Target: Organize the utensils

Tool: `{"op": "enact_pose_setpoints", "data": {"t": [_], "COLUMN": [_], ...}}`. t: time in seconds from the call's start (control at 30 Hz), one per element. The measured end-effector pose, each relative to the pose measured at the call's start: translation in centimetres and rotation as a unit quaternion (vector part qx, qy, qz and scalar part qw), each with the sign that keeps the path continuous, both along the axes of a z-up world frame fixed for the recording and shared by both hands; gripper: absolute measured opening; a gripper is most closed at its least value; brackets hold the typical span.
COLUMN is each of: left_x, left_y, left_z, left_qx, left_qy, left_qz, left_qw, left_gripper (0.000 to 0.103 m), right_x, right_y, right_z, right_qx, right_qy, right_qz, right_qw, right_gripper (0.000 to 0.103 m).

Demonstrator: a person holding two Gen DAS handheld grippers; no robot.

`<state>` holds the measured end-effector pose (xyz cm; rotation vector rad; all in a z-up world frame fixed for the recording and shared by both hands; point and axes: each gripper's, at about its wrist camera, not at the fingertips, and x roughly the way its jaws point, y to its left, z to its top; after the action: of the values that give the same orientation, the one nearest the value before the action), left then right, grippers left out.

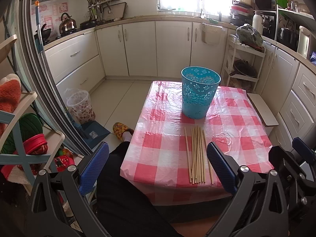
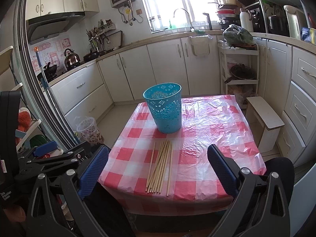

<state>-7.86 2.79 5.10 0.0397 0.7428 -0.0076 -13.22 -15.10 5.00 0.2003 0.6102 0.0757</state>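
Observation:
Several wooden chopsticks (image 1: pixel 196 155) lie side by side on the red-and-white checked table (image 1: pixel 158 138), near its front edge. They also show in the right wrist view (image 2: pixel 160 166). A blue perforated basket (image 1: pixel 199 92) stands upright behind them, empty as far as I can see; it also shows in the right wrist view (image 2: pixel 165 107). My left gripper (image 1: pixel 158 159) is open and empty, held above and short of the table's front edge. My right gripper (image 2: pixel 158 161) is open and empty, also held back from the chopsticks.
A white stool (image 2: pixel 264 118) stands at the table's right side. A shelf rack with shoes (image 1: pixel 25 138) is at the left. A clear floral bin (image 1: pixel 81 106) and a dustpan sit on the floor. Kitchen cabinets (image 1: pixel 138 47) line the back.

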Motion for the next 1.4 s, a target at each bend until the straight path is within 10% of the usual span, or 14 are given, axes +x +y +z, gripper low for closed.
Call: {"op": "enact_pose_setpoints", "data": {"t": [0.43,0.7,0.93,1.4], "left_x": [2.2,6.5,9.0,15.0], "left_y": [-0.3,0.0,0.4,-1.0], "left_z": [-2.1,-7.9,-11.3,-15.2], "left_qx": [0.01,0.004,0.005,-0.007], "left_qy": [0.017,0.099,0.13,0.158], "left_qz": [-0.007,-0.016,-0.003,-0.005], "left_qw": [0.9998,0.995,0.9915,0.9874], "left_gripper": [0.095,0.095,0.095,0.095], "right_x": [2.0,9.4,15.4,19.4], "right_y": [-0.6,-2.9,-2.7,-1.2], "right_z": [-2.0,-9.5,-15.8,-18.2], "right_qx": [0.003,-0.021,-0.04,-0.104], "right_qy": [0.023,0.133,0.2,0.185], "right_qz": [-0.006,-0.013,0.019,0.044], "right_qw": [1.0,0.991,0.979,0.976], "right_gripper": [0.096,0.096,0.056,0.021]}}
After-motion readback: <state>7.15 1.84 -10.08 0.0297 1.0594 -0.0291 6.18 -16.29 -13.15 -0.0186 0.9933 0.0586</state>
